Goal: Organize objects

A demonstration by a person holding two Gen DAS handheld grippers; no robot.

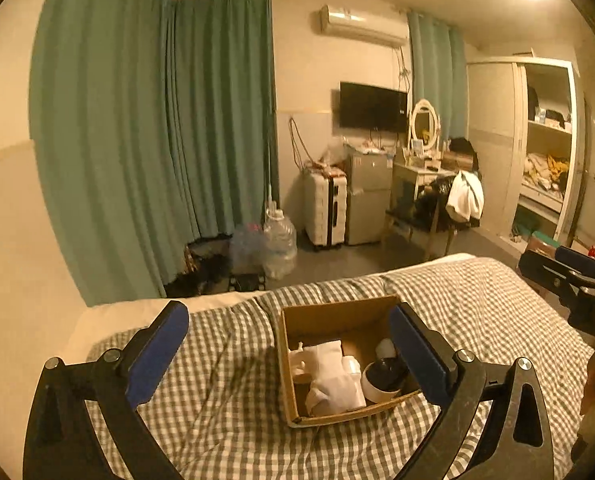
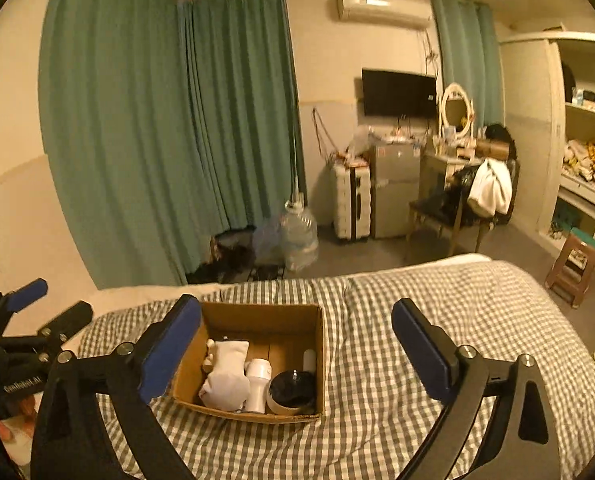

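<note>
A brown cardboard box [image 1: 329, 312] sits on the checked bed cover; it also shows in the right wrist view [image 2: 257, 318]. Inside it lie a white cloth bundle [image 2: 225, 376], a white bottle [image 2: 257, 384] and a round jar with a dark lid [image 2: 291, 390]. My left gripper [image 1: 289, 344] is open and empty, hovering above the bed with the box by its right finger. My right gripper [image 2: 297, 344] is open and empty, with the box by its left finger. Each gripper shows at the edge of the other's view.
The bed [image 2: 417, 320] with grey checked cover fills the foreground. Beyond it are green curtains [image 2: 157, 120], a water jug [image 2: 299, 236], a white suitcase [image 2: 351, 200], a small fridge, a chair with clothes [image 2: 477, 200], an open wardrobe and a wooden stool [image 2: 573, 264].
</note>
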